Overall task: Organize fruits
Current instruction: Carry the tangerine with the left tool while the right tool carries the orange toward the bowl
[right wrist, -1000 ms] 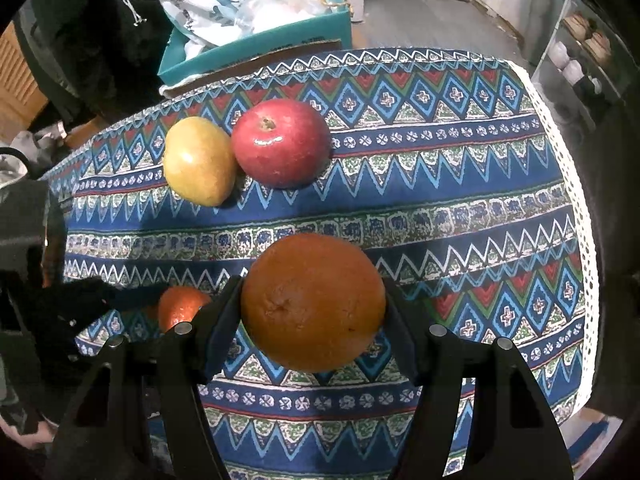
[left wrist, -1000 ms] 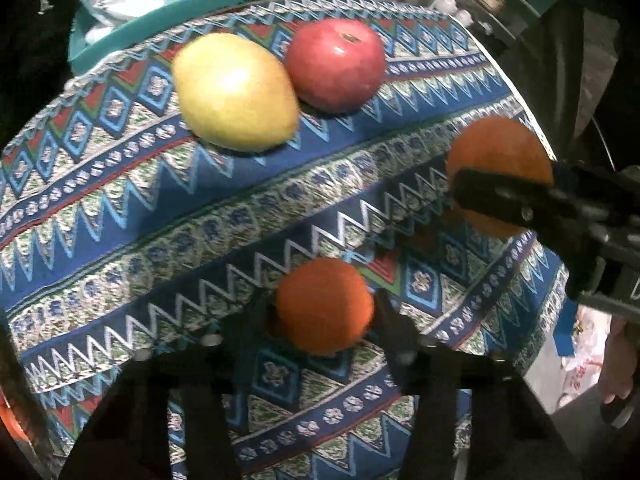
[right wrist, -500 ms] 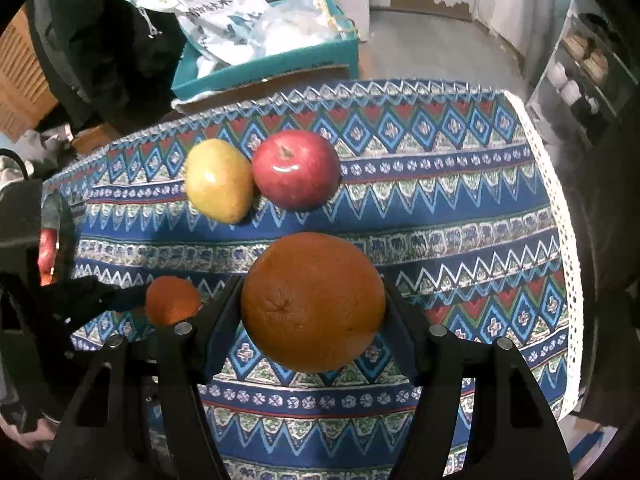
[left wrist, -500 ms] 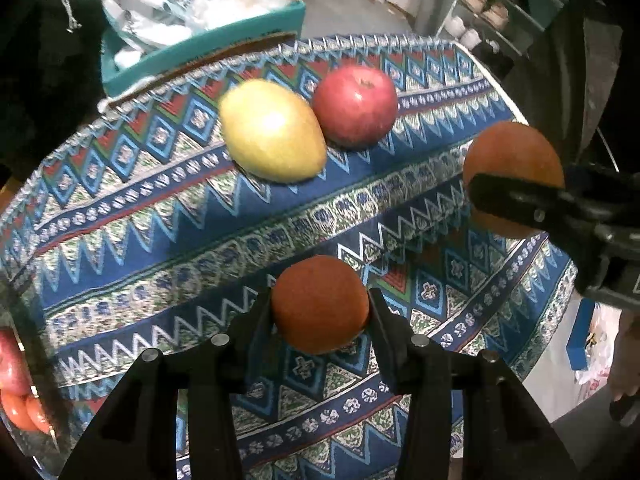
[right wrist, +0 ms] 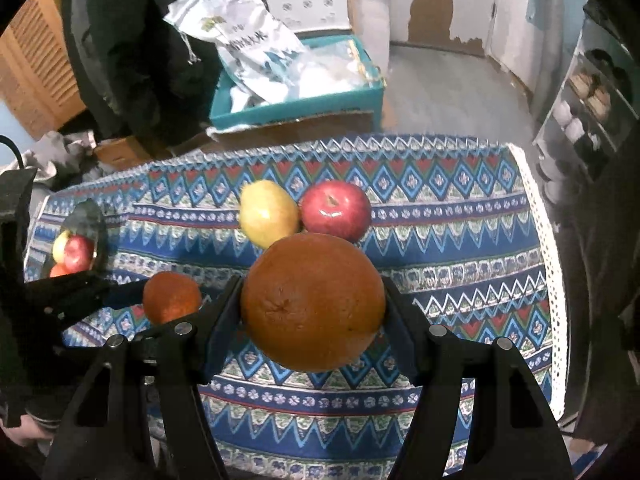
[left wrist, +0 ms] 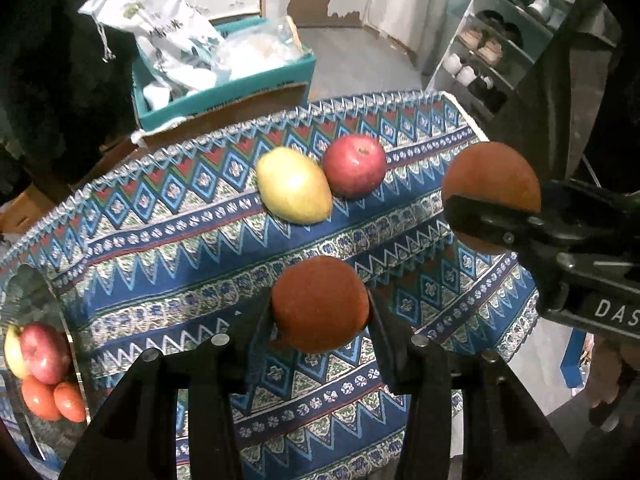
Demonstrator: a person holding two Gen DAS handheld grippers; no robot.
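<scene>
My left gripper [left wrist: 320,312] is shut on a small orange [left wrist: 320,304] and holds it above the patterned tablecloth [left wrist: 160,264]. My right gripper [right wrist: 314,304] is shut on a large orange [right wrist: 314,300], also held above the cloth; it shows at the right of the left wrist view [left wrist: 492,196]. The small orange shows in the right wrist view [right wrist: 172,298]. A yellow pear [left wrist: 294,190] and a red apple [left wrist: 354,166] lie touching on the cloth at the back. A clear bowl [left wrist: 28,292] at the left edge holds an apple and other fruit.
A teal box [right wrist: 296,100] with white bags stands behind the table. A shoe rack [left wrist: 500,44] is at the far right. The table's right edge [right wrist: 548,264] drops to the floor.
Both grippers have risen and pulled back with their oranges, so more of the table, the teal box and the fruit bowl have come into view.
</scene>
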